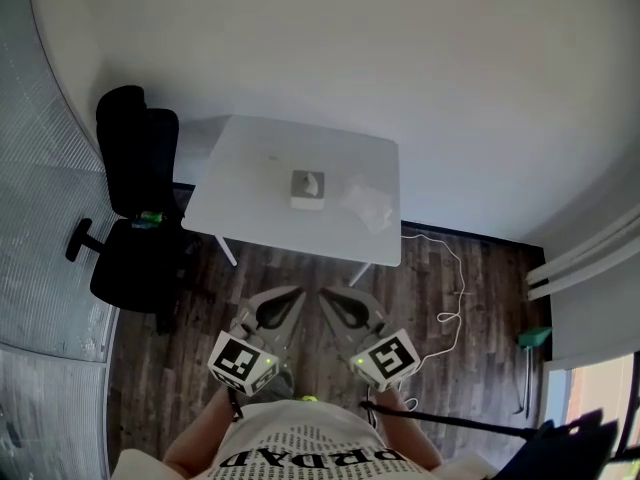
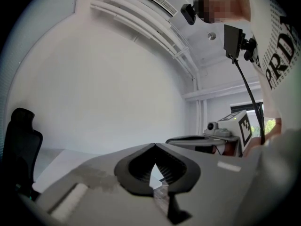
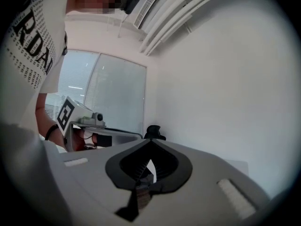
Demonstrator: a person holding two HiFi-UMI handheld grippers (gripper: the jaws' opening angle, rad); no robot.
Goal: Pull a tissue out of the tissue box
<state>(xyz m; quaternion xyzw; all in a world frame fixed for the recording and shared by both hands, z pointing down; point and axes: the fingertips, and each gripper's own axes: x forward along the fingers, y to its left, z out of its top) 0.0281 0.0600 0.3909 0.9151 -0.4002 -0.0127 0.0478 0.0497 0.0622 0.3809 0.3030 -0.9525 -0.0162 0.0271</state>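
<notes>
The tissue box (image 1: 307, 189) is a small white box with a tissue poking up, standing near the middle of the white table (image 1: 250, 163), far ahead of both grippers. My left gripper (image 1: 298, 291) and right gripper (image 1: 324, 294) hang side by side over the wooden floor, close to the person's body and short of the table's front edge. Each is shut with nothing between its jaws. The left gripper (image 2: 154, 145) points toward the bare wall, and so does the right gripper (image 3: 149, 140); neither gripper view shows the box.
A crumpled white piece (image 1: 367, 201) lies on the table right of the box. A black office chair (image 1: 135, 218) stands left of the table. A white cable (image 1: 455, 288) trails over the floor at right, near a green-topped stand (image 1: 535, 336).
</notes>
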